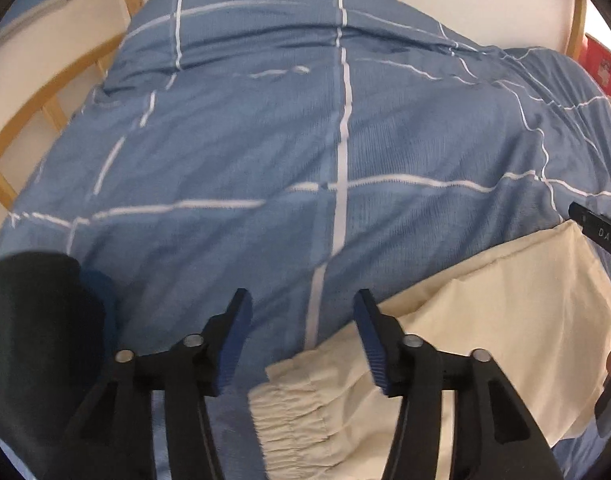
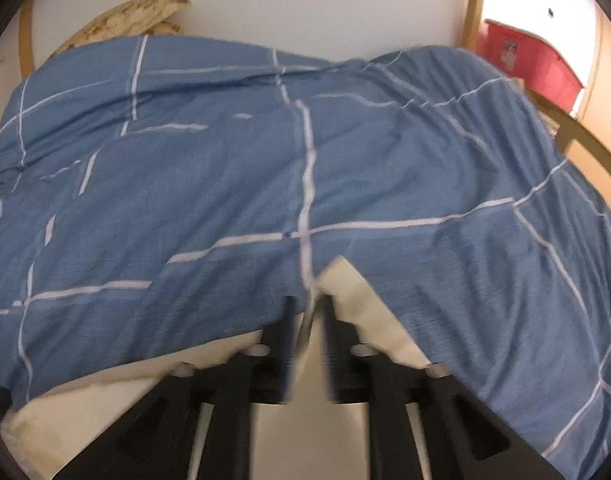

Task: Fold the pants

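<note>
Cream pants (image 1: 485,320) lie on a blue checked duvet (image 1: 265,140), their gathered elastic waistband (image 1: 289,412) nearest the camera. My left gripper (image 1: 301,324) hovers over the waistband end, open, and nothing touches its blue pads (image 1: 235,344). In the right wrist view, which is blurred, a raised fold of the pants (image 2: 357,300) stands between the fingers of my right gripper (image 2: 309,320). A gap shows beside the cloth, so those jaws are open. More of the cream cloth (image 2: 85,400) spreads to the lower left.
The duvet (image 2: 225,180) covers the bed and bunches up at the back. A wooden bed frame (image 1: 9,160) curves along the left. A red box (image 2: 525,60) stands at the right, a patterned pillow (image 2: 137,16) at the back. A dark cloth (image 1: 29,320) lies beside my left gripper.
</note>
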A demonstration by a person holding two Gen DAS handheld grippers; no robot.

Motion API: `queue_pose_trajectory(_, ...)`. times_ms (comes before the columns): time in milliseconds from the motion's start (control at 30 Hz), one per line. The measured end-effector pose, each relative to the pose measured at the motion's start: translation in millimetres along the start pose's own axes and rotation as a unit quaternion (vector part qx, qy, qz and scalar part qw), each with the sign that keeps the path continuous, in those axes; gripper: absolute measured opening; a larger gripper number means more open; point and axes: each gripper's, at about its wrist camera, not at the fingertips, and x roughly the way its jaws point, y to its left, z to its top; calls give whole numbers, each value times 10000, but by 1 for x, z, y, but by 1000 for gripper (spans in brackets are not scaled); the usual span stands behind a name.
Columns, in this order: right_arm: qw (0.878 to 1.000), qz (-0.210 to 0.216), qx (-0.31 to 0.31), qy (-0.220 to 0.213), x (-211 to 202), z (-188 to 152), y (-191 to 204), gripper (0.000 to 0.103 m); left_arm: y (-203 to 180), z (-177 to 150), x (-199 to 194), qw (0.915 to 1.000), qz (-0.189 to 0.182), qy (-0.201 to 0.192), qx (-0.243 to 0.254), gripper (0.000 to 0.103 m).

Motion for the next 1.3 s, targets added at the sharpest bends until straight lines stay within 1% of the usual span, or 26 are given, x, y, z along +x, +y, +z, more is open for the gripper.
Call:
queue_pose_trajectory(33,9999,-98,-57,-91,-3,0,2,65,0,0,-6,9998,139,-145,48,57)
queue_pose_trajectory(100,9984,-384,-231,-345,-14,-1,5,65,3,1,-18,9973,514,-501,151,60)
queue_pose_trajectory(133,9978,-439,-289,-401,-20,-1,4,65,2,0,-26,9944,736,-724,238,67)
queue_pose_trajectory(167,9972,-463,-337,-479,-27,-2,4,65,2,-3,-35,9913,888,-914,327,69)
queue_pose_trajectory(200,9963,-460,-407,-606,-38,-3,3,65,2,-7,-42,9897,906,-1031,400,69)
queue_pose_trajectory(267,9947,-406,-503,-801,-60,-7,-1,65,4,-18,-55,9891,818,-1130,470,69)
queue_pose_trajectory(300,9938,-337,-549,-901,-71,-11,-4,65,3,-28,-63,9886,738,-1208,510,70)
queue_pose_trajectory(400,9892,-147,-613,-1325,-109,-38,-19,65,-6,-52,-80,9875,444,-1370,636,71)
queue_pose_trajectory(433,9876,-102,-584,-1454,-120,-50,-25,67,-9,-58,-83,9873,348,-1402,666,71)
queue_pose_trajectory(500,9867,-15,-410,-1571,-134,-72,-39,71,-17,-76,-90,9867,202,-1451,706,71)
queue_pose_trajectory(533,9868,54,-278,-1595,-140,-84,-48,71,-21,-85,-92,9868,130,-1446,715,71)
queue_pose_trajectory(600,9885,98,-53,-1510,-143,-102,-62,72,-29,-98,-90,9874,33,-1386,758,71)
queue_pose_trajectory(667,9896,145,150,-1427,-145,-120,-75,72,-32,-112,-90,9873,10,-1410,726,71)
queue_pose_trajectory(700,9902,100,242,-1370,-144,-127,-80,71,-32,-117,-90,9871,-16,-1435,708,71)
queue_pose_trajectory(767,9907,61,439,-1284,-146,-143,-87,72,-28,-134,-94,9834,-132,-1666,708,71)
queue_pose_trajectory(833,9899,162,546,-1302,-151,-158,-86,72,-28,-144,-97,9776,-81,-1897,912,71)
queue_pose_trajectory(867,9890,185,597,-1340,-153,-165,-85,72,-27,-145,-98,9746,-113,-1988,1023,71)
queue_pose_trajectory(933,9871,213,751,-1396,-157,-172,-80,72,-26,-136,-95,9715,-379,-1988,1231,71)
queue_pose_trajectory(967,9861,296,821,-1413,-158,-173,-78,72,-27,-125,-93,9694,-532,-1968,1365,71)
queue_pose_trajectory(1000,9848,479,879,-1419,-158,-169,-74,72,-29,-114,-91,9666,-638,-1985,1490,71)
queue_pose_trajectory(1067,9840,674,864,-1405,-156,-162,-67,72,-32,-92,-85,9616,-743,-2027,1697,71)
queue_pose_trajectory(1133,9857,788,732,-1299,-151,-144,-54,72,-34,-65,-77,9625,-787,-1898,1771,69)
queue_pose_trajectory(1200,9866,974,550,-1191,-145,-126,-41,72,-34,-45,-71,9637,-970,-1772,1746,66)
queue_pose_trajectory(1233,9878,1041,441,-1069,-140,-115,-33,72,-37,-36,-69,9631,-1101,-1696,1777,66)
queue_pose_trajectory(1300,9897,1114,317,-844,-129,-93,-21,71,-42,-23,-65,9590,-1378,-1588,1899,64)
